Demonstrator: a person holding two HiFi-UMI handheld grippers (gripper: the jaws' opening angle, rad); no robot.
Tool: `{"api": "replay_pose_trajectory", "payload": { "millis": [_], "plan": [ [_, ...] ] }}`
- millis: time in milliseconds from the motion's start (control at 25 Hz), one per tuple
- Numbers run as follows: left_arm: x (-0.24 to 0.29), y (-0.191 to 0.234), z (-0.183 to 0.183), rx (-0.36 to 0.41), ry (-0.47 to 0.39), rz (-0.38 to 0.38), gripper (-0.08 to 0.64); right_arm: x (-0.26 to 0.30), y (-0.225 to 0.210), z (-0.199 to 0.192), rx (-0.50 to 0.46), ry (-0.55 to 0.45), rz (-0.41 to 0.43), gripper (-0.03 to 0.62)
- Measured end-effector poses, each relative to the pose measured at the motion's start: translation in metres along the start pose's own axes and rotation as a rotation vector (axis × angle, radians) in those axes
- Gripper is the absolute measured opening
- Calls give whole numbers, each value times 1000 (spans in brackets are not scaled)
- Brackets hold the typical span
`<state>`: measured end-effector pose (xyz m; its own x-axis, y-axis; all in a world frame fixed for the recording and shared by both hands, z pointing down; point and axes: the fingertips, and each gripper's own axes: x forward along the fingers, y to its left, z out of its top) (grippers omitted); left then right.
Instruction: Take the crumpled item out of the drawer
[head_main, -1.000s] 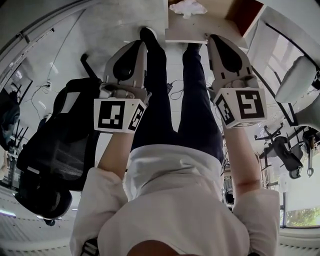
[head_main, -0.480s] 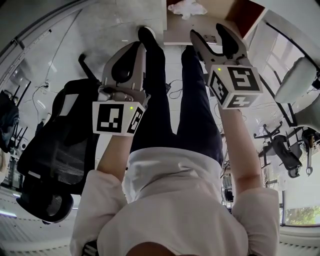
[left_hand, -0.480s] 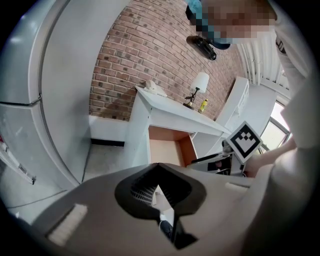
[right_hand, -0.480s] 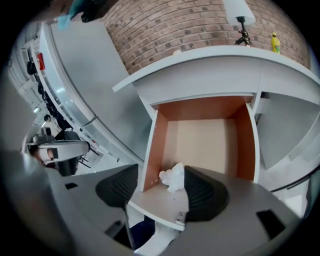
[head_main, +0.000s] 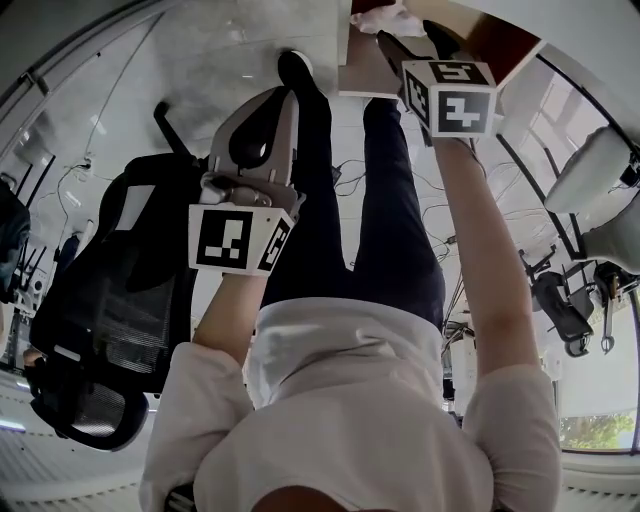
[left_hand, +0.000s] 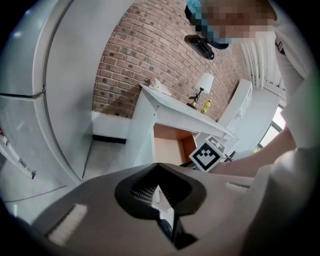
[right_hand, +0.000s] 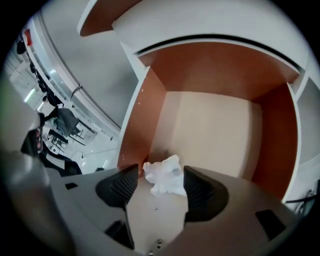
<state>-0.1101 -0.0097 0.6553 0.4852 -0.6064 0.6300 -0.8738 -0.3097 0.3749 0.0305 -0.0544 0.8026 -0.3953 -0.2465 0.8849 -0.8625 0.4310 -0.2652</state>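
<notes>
A crumpled white paper (right_hand: 165, 177) lies on the pale floor of the open drawer (right_hand: 210, 125), which has reddish-brown walls. My right gripper (right_hand: 161, 185) reaches into the drawer, open wide, with the paper between its two dark pads and no pad pressing on it. In the head view the right gripper (head_main: 410, 35) is stretched out to the drawer (head_main: 365, 75) at the top edge, beside the paper (head_main: 385, 18). My left gripper (head_main: 280, 100) hangs back over the floor, shut and empty. In its own view the left gripper (left_hand: 160, 192) points toward the desk.
A black office chair (head_main: 110, 290) stands close on the left. The person's legs (head_main: 390, 200) are below the drawer. A white chair (head_main: 600, 170) is at the right. The white desk (left_hand: 175, 107) carries a small lamp (left_hand: 202, 85) before a brick wall.
The right gripper has opened from shut and moved forward into the drawer, up to the paper. The left gripper has stayed in place.
</notes>
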Motion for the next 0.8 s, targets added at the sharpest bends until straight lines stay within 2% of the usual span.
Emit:
{"api": "replay_pose_trajectory", "payload": {
  "millis": [160, 560, 800],
  "plan": [
    [0, 7, 1, -17, -2, 5, 8, 23, -3, -2, -63, 69, -6, 268],
    [1, 24, 3, -52, -6, 19, 8, 70, -16, -14, -115, 259, 34, 268],
    [2, 31, 2, -73, -1, 25, 8, 75, -20, -21, -165, 304, 19, 258]
  ]
}}
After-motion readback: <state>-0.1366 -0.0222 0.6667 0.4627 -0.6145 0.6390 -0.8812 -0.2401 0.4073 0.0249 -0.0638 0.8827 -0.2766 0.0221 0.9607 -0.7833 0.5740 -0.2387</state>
